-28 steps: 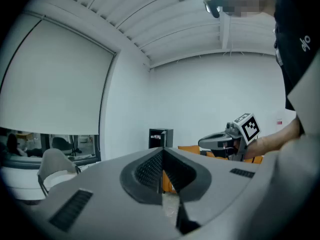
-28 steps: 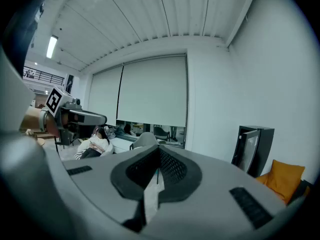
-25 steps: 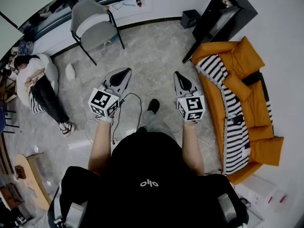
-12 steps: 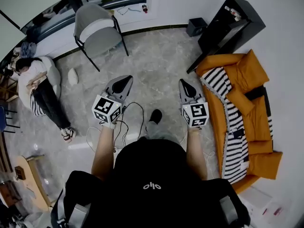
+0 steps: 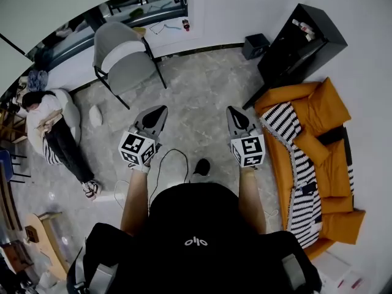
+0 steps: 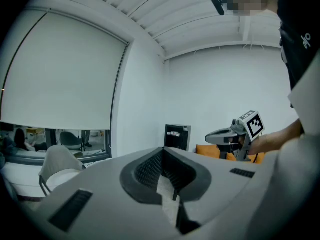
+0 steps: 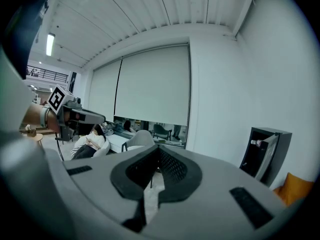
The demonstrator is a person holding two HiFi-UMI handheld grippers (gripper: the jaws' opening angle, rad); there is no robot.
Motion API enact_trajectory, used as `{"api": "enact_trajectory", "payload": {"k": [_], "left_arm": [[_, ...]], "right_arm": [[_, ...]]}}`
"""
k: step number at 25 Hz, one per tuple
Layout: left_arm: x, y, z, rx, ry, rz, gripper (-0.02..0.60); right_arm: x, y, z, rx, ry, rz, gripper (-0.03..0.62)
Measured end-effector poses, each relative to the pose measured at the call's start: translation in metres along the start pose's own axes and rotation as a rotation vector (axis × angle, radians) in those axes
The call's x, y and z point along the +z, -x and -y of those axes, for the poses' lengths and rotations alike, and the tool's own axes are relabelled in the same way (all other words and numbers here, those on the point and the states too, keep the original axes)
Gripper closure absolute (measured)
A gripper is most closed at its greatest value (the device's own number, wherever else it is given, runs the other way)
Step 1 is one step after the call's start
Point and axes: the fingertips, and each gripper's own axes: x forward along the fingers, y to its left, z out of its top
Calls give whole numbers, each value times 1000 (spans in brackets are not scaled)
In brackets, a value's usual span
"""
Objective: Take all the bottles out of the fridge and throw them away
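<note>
Right now the left tool [image 5: 160,109] and right tool [image 5: 231,109] are both sitting pinched together, gripping nothing. The black fridge [image 5: 293,48] is standing open at the upper right, well apart and nearer the right tool, with what look like bottles [image 5: 301,26] inside.

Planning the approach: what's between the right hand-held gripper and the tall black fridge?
Head view: only bare grey marble floor between the right hand-held gripper and the tall black fridge; the orange sofa sits beside that stretch.
</note>
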Motion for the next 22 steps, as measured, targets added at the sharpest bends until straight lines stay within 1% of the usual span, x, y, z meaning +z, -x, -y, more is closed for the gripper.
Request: {"api": "enact_trajectory", "payload": {"k": [6, 11, 17, 22], "left_arm": [[6, -56, 6, -7, -10, -15, 575], [10, -84, 9, -23, -23, -35, 575], [13, -112, 1, -33, -28, -46, 575], [7, -142, -10, -68, -16, -54, 575]], "right_arm": [[5, -23, 33, 32, -16, 15, 589], [3, -38, 48, 42, -40, 17, 589], [-3, -47, 69, 14, -65, 4, 589], [-15, -61, 92, -29, -87, -20, 589]]}}
